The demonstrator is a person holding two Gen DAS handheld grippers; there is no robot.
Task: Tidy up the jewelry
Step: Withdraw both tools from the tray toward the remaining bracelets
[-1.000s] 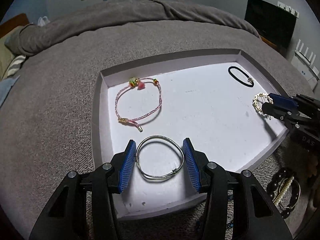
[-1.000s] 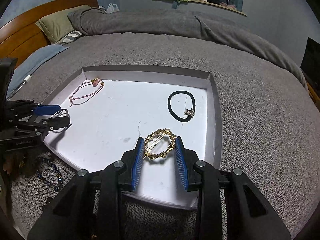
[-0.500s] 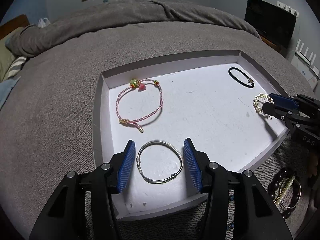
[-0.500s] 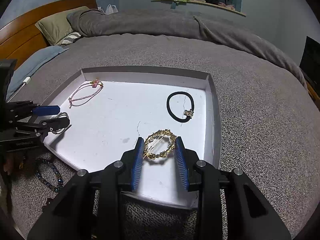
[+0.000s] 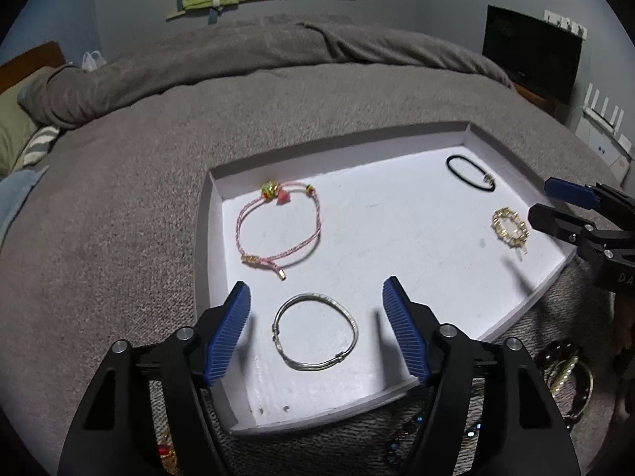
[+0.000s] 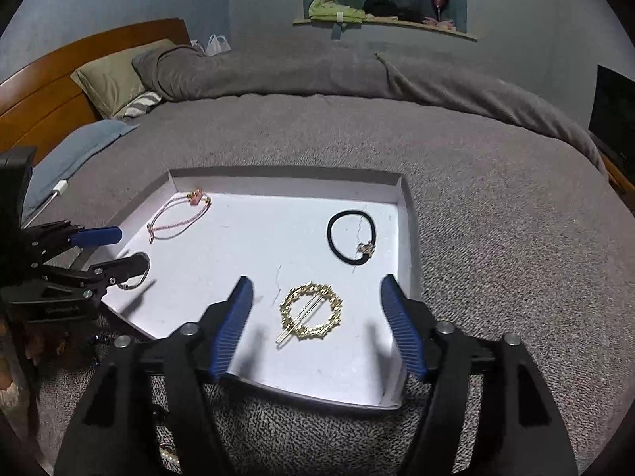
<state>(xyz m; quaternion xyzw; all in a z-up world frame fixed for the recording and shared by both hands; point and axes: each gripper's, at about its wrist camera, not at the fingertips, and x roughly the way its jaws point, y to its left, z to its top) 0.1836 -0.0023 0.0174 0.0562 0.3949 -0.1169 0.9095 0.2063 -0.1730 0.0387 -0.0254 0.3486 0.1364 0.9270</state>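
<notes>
Four pieces sit in the white tray [image 5: 206, 238] on the bed [image 5: 119, 198]. Nearest, the left gripper [image 5: 317, 325] has its fingers spread wide around the silver bangle [image 5: 315, 331], not touching it. Same deal on the right gripper [image 6: 313, 319]: wide apart, gold hair clip [image 6: 311, 311] lying loose between. Further back are the pink cord bracelet [image 5: 279, 226] and black hair tie [image 6: 351, 244].

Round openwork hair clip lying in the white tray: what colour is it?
Gold; the round openwork hair clip shows best in the right wrist view.
</notes>
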